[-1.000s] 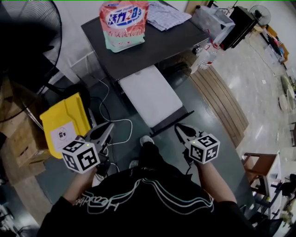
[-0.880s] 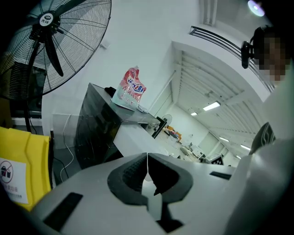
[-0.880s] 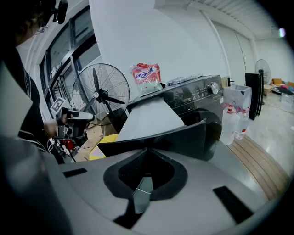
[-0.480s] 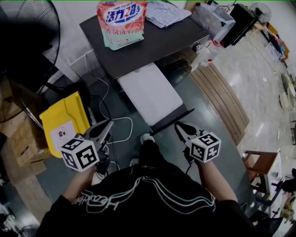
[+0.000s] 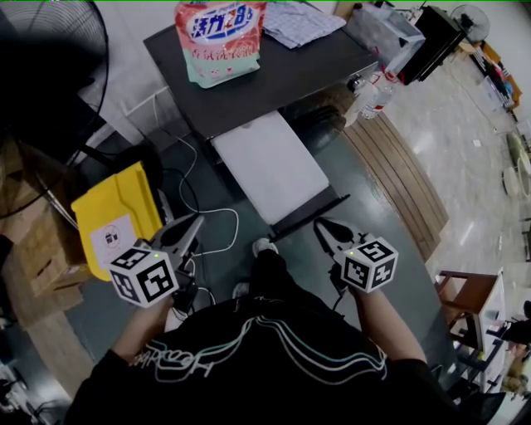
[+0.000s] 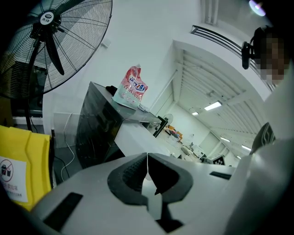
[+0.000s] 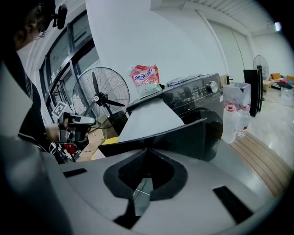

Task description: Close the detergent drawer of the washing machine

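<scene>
The dark washing machine (image 5: pixel 282 79) stands ahead of me, and its detergent drawer (image 5: pixel 270 170) is pulled far out, a long white tray with a dark front panel (image 5: pixel 309 214). My left gripper (image 5: pixel 197 222) is shut and empty, held low and left of the drawer front. My right gripper (image 5: pixel 319 226) is shut too, just below the panel's right end and not touching it. In the right gripper view the drawer (image 7: pixel 151 120) stretches across just beyond the gripper (image 7: pixel 147 151). In the left gripper view the gripper (image 6: pixel 147 156) points at the machine (image 6: pixel 98 128) from its left side.
A pink detergent bag (image 5: pixel 220 41) and a folded cloth (image 5: pixel 303 21) lie on the machine's top. At the left are a yellow bin (image 5: pixel 116 216), floor cables (image 5: pixel 217 224) and a large fan (image 5: pixel 50 66). Water bottles (image 5: pixel 373 95) and a wooden platform (image 5: pixel 398 183) are at the right.
</scene>
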The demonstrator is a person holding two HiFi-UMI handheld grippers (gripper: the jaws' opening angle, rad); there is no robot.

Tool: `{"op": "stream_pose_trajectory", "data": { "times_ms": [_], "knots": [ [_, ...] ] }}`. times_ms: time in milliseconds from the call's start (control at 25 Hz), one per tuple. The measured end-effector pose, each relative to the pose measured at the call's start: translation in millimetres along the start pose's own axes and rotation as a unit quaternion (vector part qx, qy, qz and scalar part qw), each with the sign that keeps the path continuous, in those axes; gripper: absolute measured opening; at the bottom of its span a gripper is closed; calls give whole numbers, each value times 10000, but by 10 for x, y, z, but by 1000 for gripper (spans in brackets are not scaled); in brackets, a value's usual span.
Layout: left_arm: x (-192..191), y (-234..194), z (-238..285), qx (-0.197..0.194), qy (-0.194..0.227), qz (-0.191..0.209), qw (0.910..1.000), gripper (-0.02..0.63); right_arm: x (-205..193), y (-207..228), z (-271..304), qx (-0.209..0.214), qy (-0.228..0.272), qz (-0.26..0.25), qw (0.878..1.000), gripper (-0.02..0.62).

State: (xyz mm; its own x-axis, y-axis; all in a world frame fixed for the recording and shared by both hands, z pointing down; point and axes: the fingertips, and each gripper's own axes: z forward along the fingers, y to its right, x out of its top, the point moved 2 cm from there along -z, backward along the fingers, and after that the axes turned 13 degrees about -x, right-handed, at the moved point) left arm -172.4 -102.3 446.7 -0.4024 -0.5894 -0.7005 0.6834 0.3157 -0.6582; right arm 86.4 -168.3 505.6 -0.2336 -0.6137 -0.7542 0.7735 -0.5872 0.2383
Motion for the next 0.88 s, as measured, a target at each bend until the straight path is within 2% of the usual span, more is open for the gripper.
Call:
{"op": "stream_pose_trajectory", "data": {
  "times_ms": [880],
  "knots": [
    [11,-78,116,149,30,-121,9998,27,206,-52,281,216,142,-56,9996,26]
  ]
}}
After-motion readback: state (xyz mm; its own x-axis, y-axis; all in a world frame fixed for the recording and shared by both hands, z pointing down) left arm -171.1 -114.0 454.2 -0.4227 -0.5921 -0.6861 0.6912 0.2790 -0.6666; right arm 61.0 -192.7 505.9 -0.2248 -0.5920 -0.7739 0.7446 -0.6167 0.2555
